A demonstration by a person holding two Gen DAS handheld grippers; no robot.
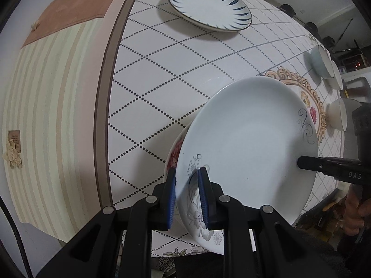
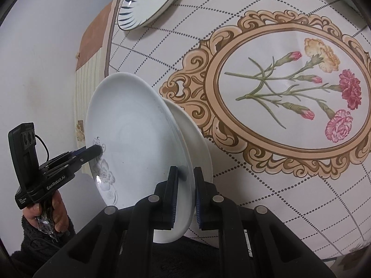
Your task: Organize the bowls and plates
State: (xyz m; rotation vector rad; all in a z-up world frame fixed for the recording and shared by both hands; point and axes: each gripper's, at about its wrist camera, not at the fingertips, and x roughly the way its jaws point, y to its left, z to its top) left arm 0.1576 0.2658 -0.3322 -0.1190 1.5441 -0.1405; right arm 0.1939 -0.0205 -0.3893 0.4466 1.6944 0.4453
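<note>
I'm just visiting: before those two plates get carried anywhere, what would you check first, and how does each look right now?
1. Left gripper clamps white grey-flowered plate rim: ok.
2. Right gripper clamps opposite rim: ok.
3. Second white plate underneath gripped too: cannot tell.
4. Stack level: not ok, tilted.
5. Blue-leaf patterned plate clear of stack: ok.
6. White bowls at far table edge apart: ok.

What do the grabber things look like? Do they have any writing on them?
Both are black plastic tools. The left gripper and right gripper have chunky black fingers with ribbed blue pads and round silver pins at the joints. One has white "GenRobot.AI" lettering on its side, a boxy black top and a thin black cable. The person's sleeve is dark and fuzzy.
</note>
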